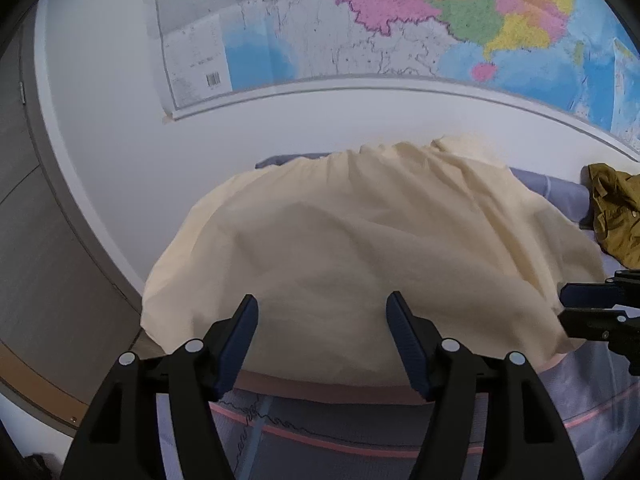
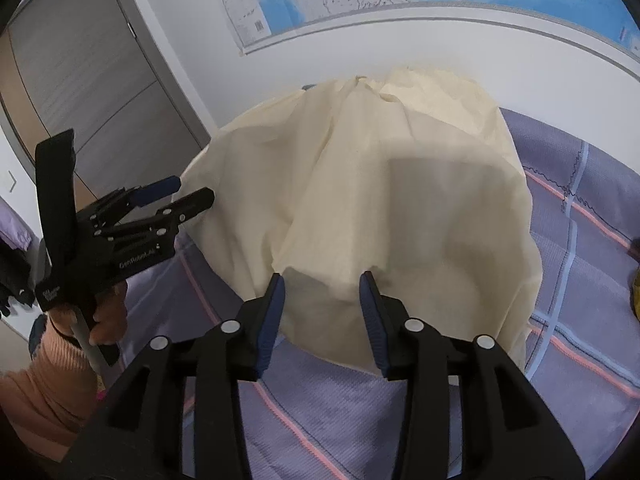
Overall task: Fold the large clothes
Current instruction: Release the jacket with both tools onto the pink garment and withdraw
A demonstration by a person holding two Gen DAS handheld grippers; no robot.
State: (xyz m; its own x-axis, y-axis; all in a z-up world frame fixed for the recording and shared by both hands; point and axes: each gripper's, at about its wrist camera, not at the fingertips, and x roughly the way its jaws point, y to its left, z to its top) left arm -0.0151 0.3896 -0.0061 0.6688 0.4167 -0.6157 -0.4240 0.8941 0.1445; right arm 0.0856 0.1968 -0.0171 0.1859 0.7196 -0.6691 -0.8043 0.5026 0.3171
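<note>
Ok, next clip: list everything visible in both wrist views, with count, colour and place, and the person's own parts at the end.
Cream garment: one, pale cream, spread with wrinkles on the bed, far end by the wall.
Bedspread: one, lavender with pink and blue stripes, under the garment.
Olive garment: one, olive-brown, crumpled at the bed's right edge.
Wall map: one, multicoloured, on the white wall above the bed.
Door: one, grey-brown, left of the bed.
Left gripper: black with blue pads, open, over the garment's near left edge.
Right gripper: black with blue pads, open, over the garment's near edge.
Hand: one, peach sleeve, holding the left gripper's handle.
</note>
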